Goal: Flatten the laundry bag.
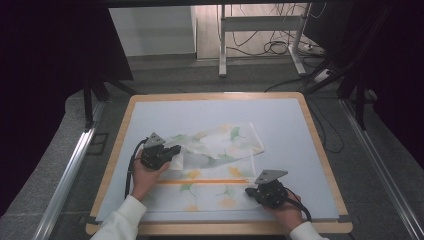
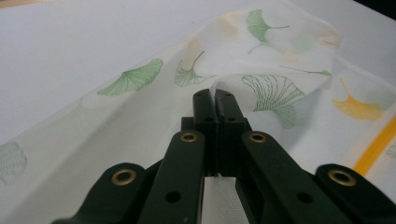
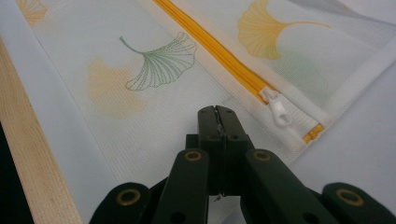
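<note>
**Both grippers clamped on mesh bag**

Mesh bag (image 1: 212, 165) printed with ginkgo leaves, lying flat on the white mat (image 1: 280, 120) of the worktop (image 1: 320, 150), far half folded over toward the near half. Orange zip (image 3: 219, 51) running across the near part, white pull (image 3: 279, 108) at its right end. Left gripper (image 1: 172, 152) at the bag's left edge, jaws clenched on a raised fold of the fabric, white mesh pinched between them in the left gripper view. Right gripper (image 1: 250, 191) at the near right corner, just beside the zip end, jaws clenched on the bag's edge, a sliver of mesh visible between them.
</note>
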